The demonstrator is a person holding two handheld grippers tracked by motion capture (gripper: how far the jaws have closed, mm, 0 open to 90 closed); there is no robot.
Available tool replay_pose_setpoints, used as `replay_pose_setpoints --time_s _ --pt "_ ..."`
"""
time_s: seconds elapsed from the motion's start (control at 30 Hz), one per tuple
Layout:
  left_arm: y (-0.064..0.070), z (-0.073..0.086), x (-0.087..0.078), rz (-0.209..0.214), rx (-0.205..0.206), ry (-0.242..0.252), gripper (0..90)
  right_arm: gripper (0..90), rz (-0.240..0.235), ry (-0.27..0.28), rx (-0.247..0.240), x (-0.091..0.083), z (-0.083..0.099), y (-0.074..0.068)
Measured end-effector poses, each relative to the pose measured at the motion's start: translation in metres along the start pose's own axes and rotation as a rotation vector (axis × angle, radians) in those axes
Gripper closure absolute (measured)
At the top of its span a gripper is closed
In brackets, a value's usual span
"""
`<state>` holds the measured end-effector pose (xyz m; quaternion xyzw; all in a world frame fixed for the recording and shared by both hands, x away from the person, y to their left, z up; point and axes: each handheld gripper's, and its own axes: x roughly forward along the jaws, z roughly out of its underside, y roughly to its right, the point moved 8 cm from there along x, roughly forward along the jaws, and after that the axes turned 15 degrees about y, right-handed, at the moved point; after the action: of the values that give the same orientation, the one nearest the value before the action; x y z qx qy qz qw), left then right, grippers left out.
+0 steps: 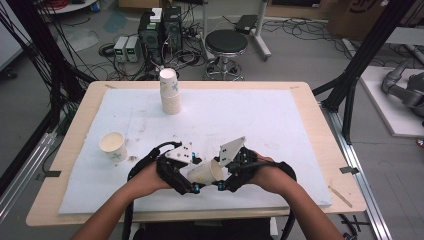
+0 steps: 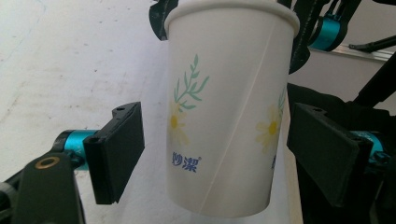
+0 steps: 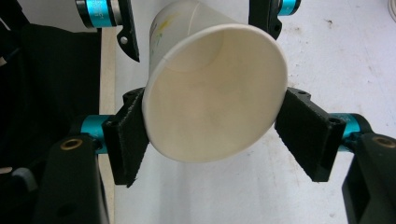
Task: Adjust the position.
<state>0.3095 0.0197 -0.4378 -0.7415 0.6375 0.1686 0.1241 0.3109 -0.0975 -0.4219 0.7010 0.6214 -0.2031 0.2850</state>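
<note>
A white paper cup (image 1: 205, 172) with a daisy print lies on its side in the air between both grippers, near the table's front edge. My right gripper (image 1: 220, 173) is shut on its rim: in the right gripper view (image 3: 219, 140) both pads press the open mouth of the cup (image 3: 215, 98). My left gripper (image 1: 195, 176) is open around the cup's lower body. In the left gripper view (image 2: 219, 154) the cup (image 2: 224, 116) hangs between the pads with a gap on the left side.
A stack of paper cups (image 1: 170, 92) stands at the back of the white mat (image 1: 280, 120). One upright cup (image 1: 113, 146) sits at the left. Beyond the table are a black stool (image 1: 226, 45) and cables on the floor.
</note>
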Motion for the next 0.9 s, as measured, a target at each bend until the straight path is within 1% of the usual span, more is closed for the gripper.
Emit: replay_pose_setpoints --time_s 0.03,0.1,0.13,0.17,0.2,0.23,0.27,0.33,0.37,0.4,0.43,0.5,0.57,0.77,0.8,0.83,0.9 --pt "0.000 0.000 0.000 0.002 0.004 -0.005 19.4 29.0 0.001 0.002 -0.008 0.001 0.000 0.000" --pt "0.001 0.001 0.002 0.005 0.002 -0.009 20.2 29.0 0.002 -0.004 -0.008 0.001 -0.001 0.000" --pt "0.001 0.001 0.002 0.009 0.006 -0.015 20.5 29.0 0.001 -0.011 -0.003 0.001 -0.001 -0.001" --pt "0.001 0.001 0.003 0.011 0.012 -0.021 20.7 29.0 -0.001 -0.010 -0.011 0.002 -0.001 0.000" --pt "0.002 0.001 0.004 0.012 0.005 -0.022 21.1 29.0 -0.005 -0.009 -0.016 0.002 -0.001 0.000" --pt "0.002 0.001 0.004 0.017 0.014 -0.029 21.5 29.0 -0.002 -0.018 -0.011 0.002 0.000 -0.001" --pt "0.002 0.001 0.005 0.016 0.006 -0.028 22.2 29.0 0.000 -0.023 -0.012 0.002 0.000 -0.001" --pt "0.002 0.001 0.005 0.020 0.011 -0.036 22.6 29.0 -0.003 -0.026 -0.015 0.003 0.000 -0.001" --pt "0.002 0.001 0.007 0.019 0.018 -0.049 23.0 29.0 -0.001 -0.036 -0.017 0.003 0.000 -0.001" --pt "0.002 0.001 0.008 0.018 0.010 -0.043 23.3 29.0 -0.003 -0.038 -0.021 0.004 0.000 -0.001" --pt "0.001 0.001 0.008 0.023 0.018 -0.052 23.8 29.0 0.000 -0.041 -0.023 0.004 0.000 -0.001" --pt "0.002 0.001 0.010 0.022 0.009 -0.054 24.8 29.0 -0.001 -0.047 -0.031 0.004 0.000 -0.002" --pt "0.001 0.002 0.011 0.024 0.014 -0.065 25.6 29.0 -0.003 -0.054 -0.034 0.005 0.000 -0.002" --pt "0.003 0.004 0.014 0.042 0.015 -0.083 30.7 29.0 0.000 -0.073 -0.045 0.006 0.001 -0.003" --pt "0.004 0.004 0.015 0.044 0.010 -0.082 33.2 29.0 0.001 -0.087 -0.053 0.006 0.002 -0.003" --pt "0.003 0.005 0.015 0.048 0.018 -0.091 33.2 29.0 -0.001 -0.089 -0.055 0.006 0.001 -0.003" --pt "0.004 0.005 0.015 0.051 0.017 -0.093 33.5 29.0 -0.007 -0.091 -0.061 0.007 0.001 -0.004"
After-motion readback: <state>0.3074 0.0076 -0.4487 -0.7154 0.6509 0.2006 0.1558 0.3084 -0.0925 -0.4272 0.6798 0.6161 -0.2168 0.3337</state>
